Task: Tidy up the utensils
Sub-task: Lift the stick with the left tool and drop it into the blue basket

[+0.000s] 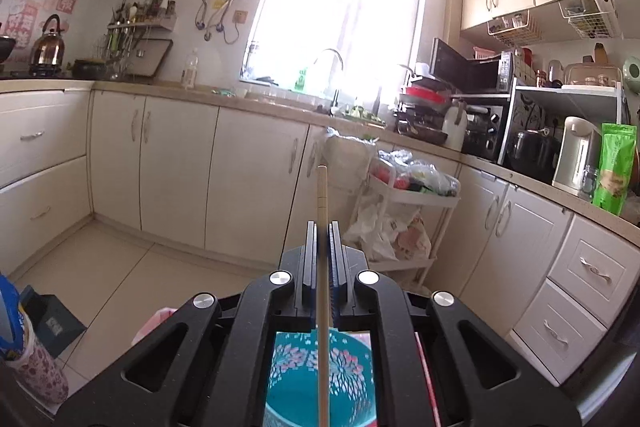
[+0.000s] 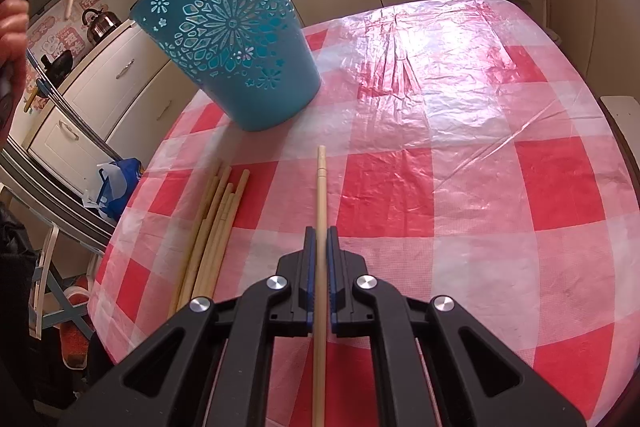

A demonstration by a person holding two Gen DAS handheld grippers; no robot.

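Observation:
My left gripper is shut on a wooden chopstick and holds it upright over the teal cut-out holder, whose open mouth shows right below the jaws. My right gripper is shut on another wooden chopstick and holds it above the red-and-white checked table. The teal holder stands at the table's far left. Several loose chopsticks lie on the cloth left of my right gripper.
Kitchen cabinets and a counter with a sink run along the far wall. A white trolley with bags stands ahead. A blue bag sits off the table's left edge. A person's hand shows at far left.

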